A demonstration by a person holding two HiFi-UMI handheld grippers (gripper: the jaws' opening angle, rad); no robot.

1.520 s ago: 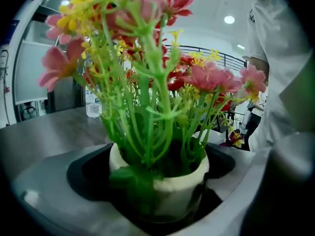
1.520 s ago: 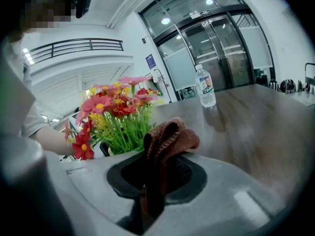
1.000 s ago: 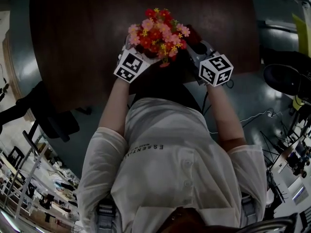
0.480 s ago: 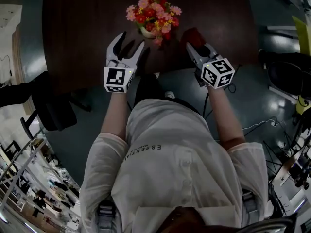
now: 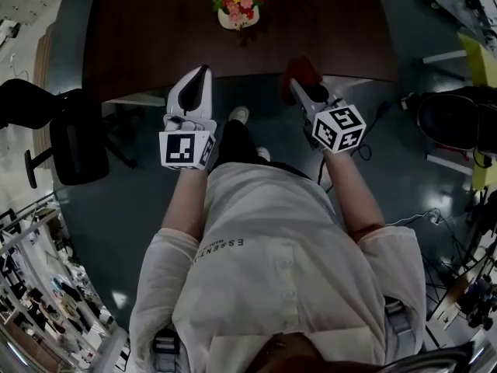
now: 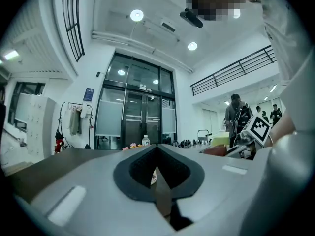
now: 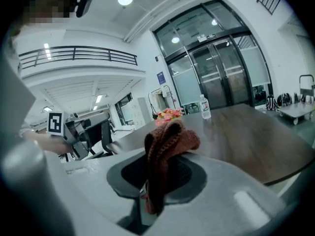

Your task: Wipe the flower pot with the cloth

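Broad round table (image 5: 132,45) of dark, smooth wood grain, bearing the flower pot (image 5: 233,18) near its far side, well apart from both grippers (probably a pause away from the pot, not a wipe in hand). Left gripper (image 5: 204,71): hard grey shell, jaws just closed tip to tip on nothing, so seemingly spare for steadying. Right gripper (image 5: 301,90): pinched tight on the cloth (image 7: 165,146), held ready as the wiping pad. Pot itself pale and rounded, topped with red, pink and yellow blossoms. Cloth rust-brown, coarse-knit, soft, bunched and drooping over the pads.
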